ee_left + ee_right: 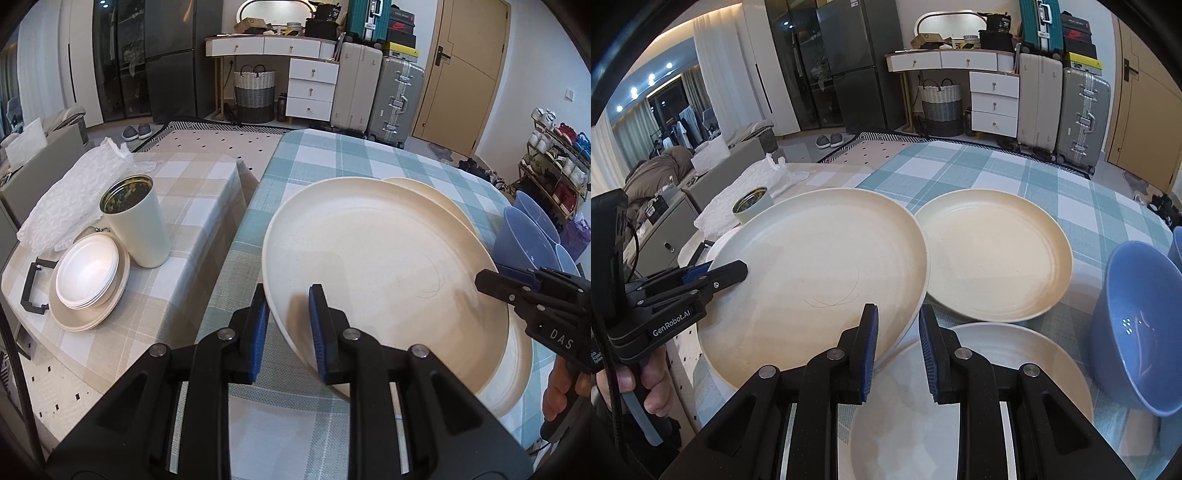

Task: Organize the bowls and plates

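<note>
Checked tablecloth (369,158); "GenRobot.AI" left gripper (713,271).

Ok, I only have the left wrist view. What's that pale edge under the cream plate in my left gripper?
Observer: Another cream plate, lying flat on the teal cloth right below the right gripper.
Operator: And the plate peeking out behind?
Observer: That far plate lies flat and empty, beside the lifted plate.
Operator: How is the right gripper placed?
Observer: Its fingers straddle the lifted plate's rim, one over the plate and one outside it.
</note>
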